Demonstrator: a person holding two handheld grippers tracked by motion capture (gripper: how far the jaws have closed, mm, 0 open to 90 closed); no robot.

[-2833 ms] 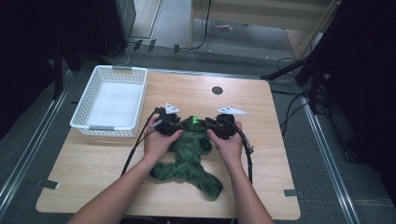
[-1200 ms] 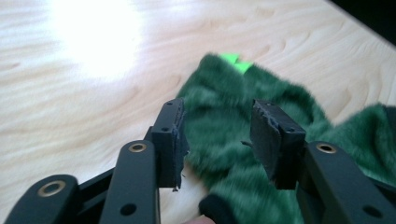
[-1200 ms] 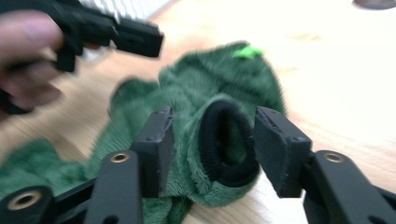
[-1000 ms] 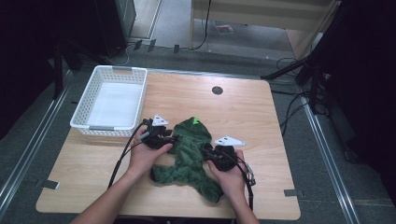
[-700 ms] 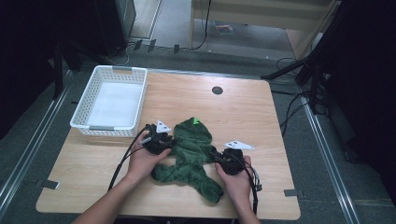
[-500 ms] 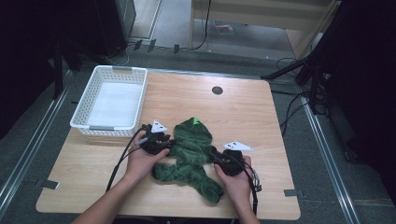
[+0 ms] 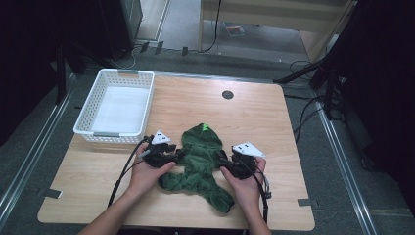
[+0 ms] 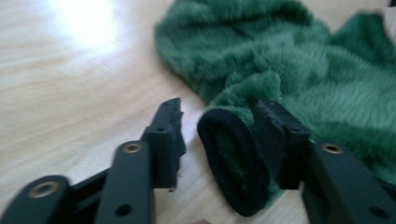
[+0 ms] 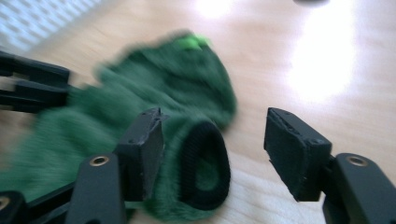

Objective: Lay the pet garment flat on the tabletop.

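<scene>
A small green fleece hooded garment (image 7: 200, 152) lies flat on the wooden table (image 7: 254, 117), hood pointing away, with a bright green tag (image 7: 205, 127). My left gripper (image 7: 177, 155) (image 8: 222, 126) is at its left sleeve. The black ribbed cuff (image 8: 233, 163) stands between the jaws, leaning on one pad with a gap to the other. My right gripper (image 7: 221, 161) (image 9: 215, 135) is at the right sleeve, whose cuff (image 9: 205, 163) rests by one jaw, well clear of the other. Both sets of jaws have just been opening and stand open.
A white plastic basket (image 7: 117, 105) sits at the table's far left corner. A dark round grommet (image 7: 227, 94) is set in the tabletop beyond the hood. The person's hands and forearms come in from the near edge, and cables trail back from both grippers.
Both grippers came down from beside the hood and moved apart to the two sleeves, spreading the garment out. In the last half second the hands have barely shifted.
</scene>
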